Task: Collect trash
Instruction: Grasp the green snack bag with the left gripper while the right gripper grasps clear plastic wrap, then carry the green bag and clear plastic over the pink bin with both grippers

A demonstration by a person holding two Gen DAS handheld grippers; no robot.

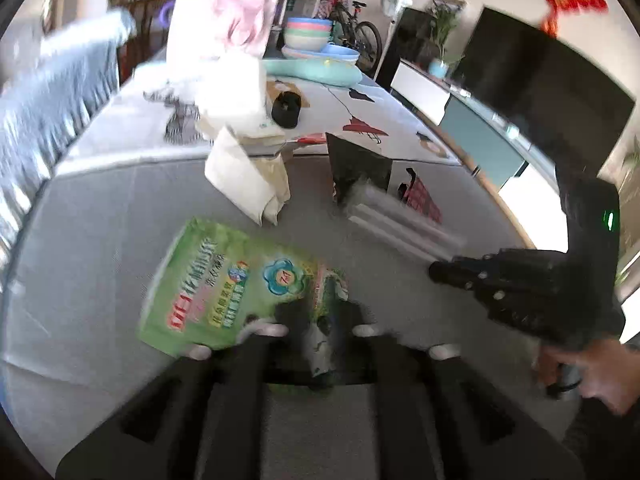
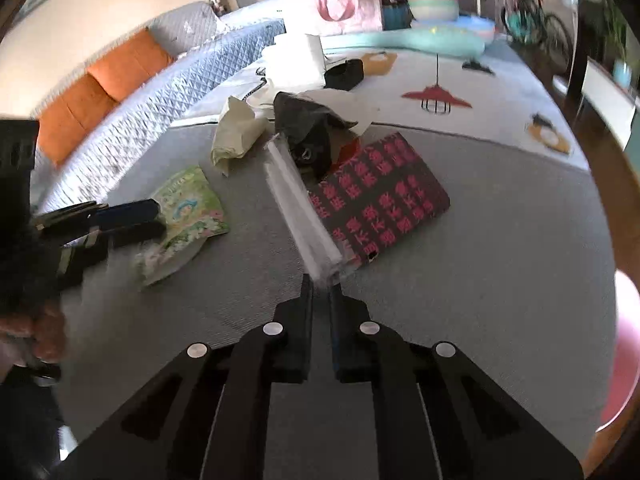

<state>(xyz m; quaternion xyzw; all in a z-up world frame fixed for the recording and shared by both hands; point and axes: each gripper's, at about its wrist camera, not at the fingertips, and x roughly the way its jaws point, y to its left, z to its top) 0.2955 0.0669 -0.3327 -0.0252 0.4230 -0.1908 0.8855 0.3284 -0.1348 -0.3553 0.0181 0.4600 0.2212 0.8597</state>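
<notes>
Left gripper (image 1: 320, 330): closing its fingers on the lower corner of the green pouch (image 1: 224, 284), which is lying flat on the grey mat (image 1: 100, 240); in the right wrist view the same pouch is showing just beside the left gripper's dark fingertips.
Right gripper (image 2: 322, 280): pinching the near end of a long white translucent strip (image 2: 296, 200), fingers nearly together; the strip is running away from the gripper across the mat.
Dark patterned packet (image 2: 380, 196): lying flat on the mat, touching the strip's right side, pink characters facing up.
Crumpled cream paper (image 2: 236, 132): resting on the mat beyond the pouch.
Dark crumpled wrapper (image 2: 304, 124): sitting at the strip's far end, partly covering white paper.
Bench (image 2: 500, 92): carrying the mat and a printed cloth; stacked pastel bowls (image 2: 432, 0) and a pink bag (image 2: 340, 0) are standing at its far end.
Hand (image 1: 592, 372): gripping the right gripper's handle, motion-blurred.
</notes>
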